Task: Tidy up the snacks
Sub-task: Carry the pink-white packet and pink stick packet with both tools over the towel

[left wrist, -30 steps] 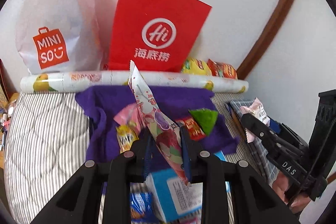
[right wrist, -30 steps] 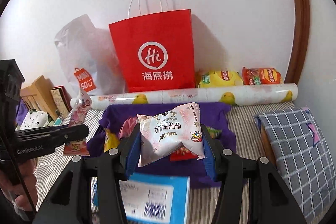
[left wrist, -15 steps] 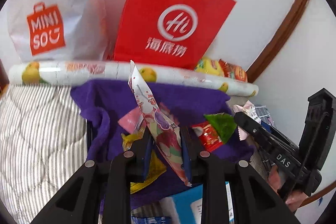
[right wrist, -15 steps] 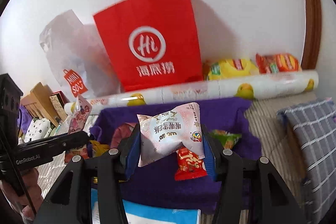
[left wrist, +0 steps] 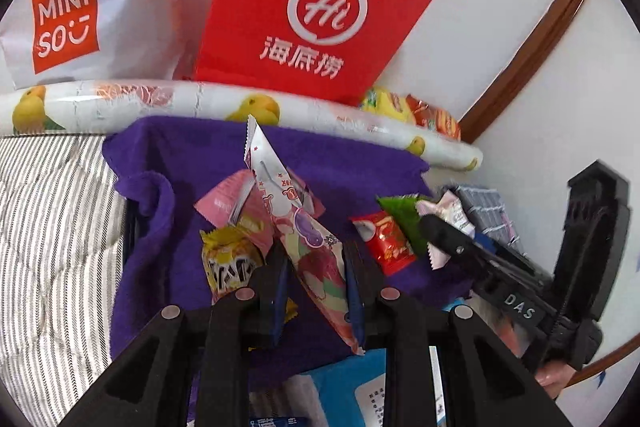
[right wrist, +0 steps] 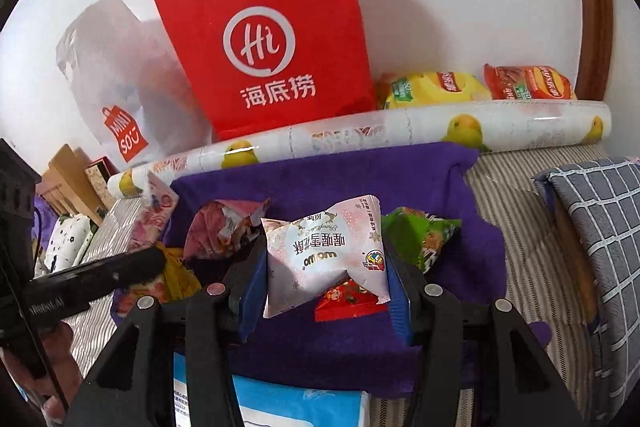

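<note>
Left wrist view showed the left gripper (left wrist: 316,279) clamped on a long pink fruit-printed snack sachet (left wrist: 308,231), its long axis pointing toward the tall red paper bag (left wrist: 316,11). The right gripper (right wrist: 324,271) pinched a puffy white-pink snack packet (right wrist: 324,255) above the purple towel (right wrist: 320,179).

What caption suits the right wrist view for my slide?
Right gripper clamps a pink snack packet above a purple cloth, facing a red paper bag.
</note>
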`<state>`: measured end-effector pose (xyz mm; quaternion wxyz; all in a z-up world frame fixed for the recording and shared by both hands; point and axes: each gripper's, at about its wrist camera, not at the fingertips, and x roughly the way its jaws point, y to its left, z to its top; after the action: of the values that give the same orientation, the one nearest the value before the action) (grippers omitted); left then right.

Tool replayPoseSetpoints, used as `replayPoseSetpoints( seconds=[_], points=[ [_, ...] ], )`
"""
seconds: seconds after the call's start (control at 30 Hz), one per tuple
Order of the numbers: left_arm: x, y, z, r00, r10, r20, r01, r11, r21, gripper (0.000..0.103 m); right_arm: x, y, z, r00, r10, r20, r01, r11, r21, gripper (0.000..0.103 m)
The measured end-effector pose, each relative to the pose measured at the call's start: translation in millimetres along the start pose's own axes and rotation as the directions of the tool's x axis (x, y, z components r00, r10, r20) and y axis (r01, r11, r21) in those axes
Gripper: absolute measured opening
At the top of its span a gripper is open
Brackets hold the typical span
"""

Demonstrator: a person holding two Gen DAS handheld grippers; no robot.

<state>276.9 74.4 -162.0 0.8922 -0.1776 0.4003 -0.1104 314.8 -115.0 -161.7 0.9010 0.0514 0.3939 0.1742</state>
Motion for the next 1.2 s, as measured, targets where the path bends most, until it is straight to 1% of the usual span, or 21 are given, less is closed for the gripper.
replayPoseSetpoints(
  seconds=[0.13, 0.23, 0.53, 0.67, 0.8, 0.87, 1.07, 1.2],
  points=[
    [0.0, -1.0, -3.7, 1.000, 0.000, -0.001, 0.000, 1.000, 0.012, 0.024, -2.0, 5.5, -2.9, 1.000, 0.001, 0.015, -0.001, 1.000, -0.024, 0.052],
    [-0.1, -1.7, -5.7, 1.000, 0.025, 0.002, -0.025, 0.999, 0.030, 0.024, -1.6, 7.8, -4.1, 1.000, 0.001, 0.021, 0.000, 0.999, -0.044, 0.052],
    [8.2, 2.3, -3.1, 0.999, -0.028, -0.029, 0.028, 1.000, 0.014, 0.024, 0.0, 2.4, -9.4, 0.999, 0.044, 0.027, -0.043, 0.998, -0.035, 0.052],
    [13.1, 4.9, -3.0, 0.999, -0.018, -0.036, 0.018, 1.000, 0.007, 0.024, -5.6, 1.5, -8.8, 0.997, 0.045, 0.059, -0.044, 0.999, -0.028, 0.052],
    [12.2, 3.6, -3.8, 1.000, -0.001, -0.025, 0.001, 1.000, 0.018, 0.024, -0.3, 7.5, -8.3, 0.999, 0.009, 0.034, -0.008, 0.999, -0.050, 0.052],
    [12.3, 2.1, -4.3, 1.000, 0.001, -0.026, 0.000, 1.000, 0.021, 0.024, 0.7, 6.8, -8.3, 1.000, -0.010, 0.024, 0.011, 0.999, -0.043, 0.052],
    [9.7, 0.2, -4.7, 1.000, 0.024, -0.014, -0.024, 0.999, 0.034, 0.024, 2.2, -0.6, -9.5, 1.000, -0.023, 0.013, 0.023, 1.000, -0.004, 0.053],
    [11.1, 4.8, -3.8, 1.000, 0.022, -0.013, -0.022, 1.000, 0.011, 0.024, 3.3, -4.7, -10.4, 1.000, -0.025, 0.004, 0.025, 0.999, 0.020, 0.054]
  ],
)
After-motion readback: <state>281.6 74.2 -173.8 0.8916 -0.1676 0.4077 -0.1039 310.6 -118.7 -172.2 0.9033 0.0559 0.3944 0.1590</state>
